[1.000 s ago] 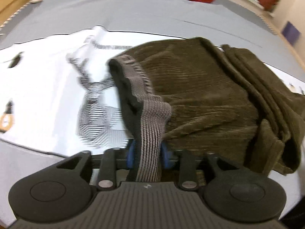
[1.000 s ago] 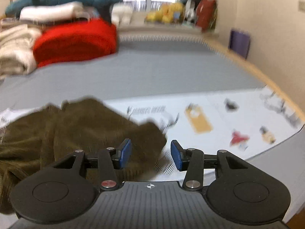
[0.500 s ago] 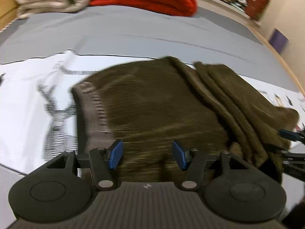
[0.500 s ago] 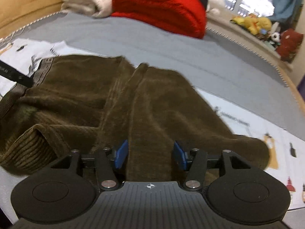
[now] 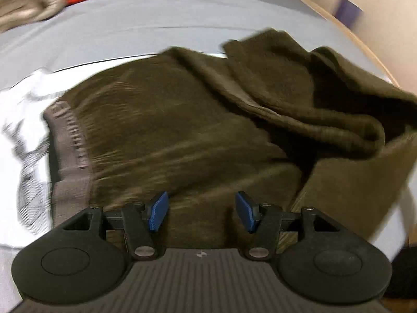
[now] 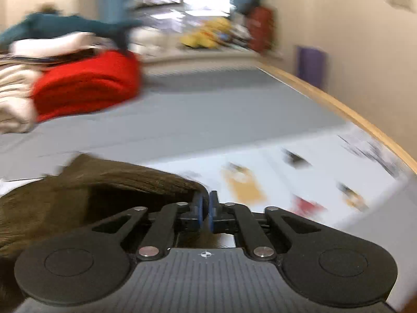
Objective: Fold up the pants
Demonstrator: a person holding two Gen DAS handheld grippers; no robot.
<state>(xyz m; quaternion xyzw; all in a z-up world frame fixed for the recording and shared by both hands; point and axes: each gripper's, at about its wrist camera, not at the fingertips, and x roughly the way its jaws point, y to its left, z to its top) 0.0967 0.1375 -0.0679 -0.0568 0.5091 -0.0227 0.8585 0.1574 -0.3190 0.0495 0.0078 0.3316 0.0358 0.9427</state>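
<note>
The brown corduroy pants [image 5: 182, 130] lie bunched on a white printed sheet [image 5: 18, 109], with the grey striped waistband [image 5: 70, 151] at the left and the legs heaped at the right. My left gripper [image 5: 200, 211] is open just above the pants, holding nothing. My right gripper [image 6: 206, 208] is shut on an edge of the pants [image 6: 117, 180] and holds that fold raised at the cloth's right side. Both views are blurred by motion.
The white sheet [image 6: 299, 172] lies on a grey bed cover [image 6: 208, 109]. A red blanket [image 6: 86, 83] and cream blankets [image 6: 13, 104] are piled at the back left. A wooden bed edge [image 6: 351, 112] and a wall run along the right.
My left gripper let go of the waistband, opened and moved right over the pants. My right gripper came onto the pants, shut on an edge and lifted it.
</note>
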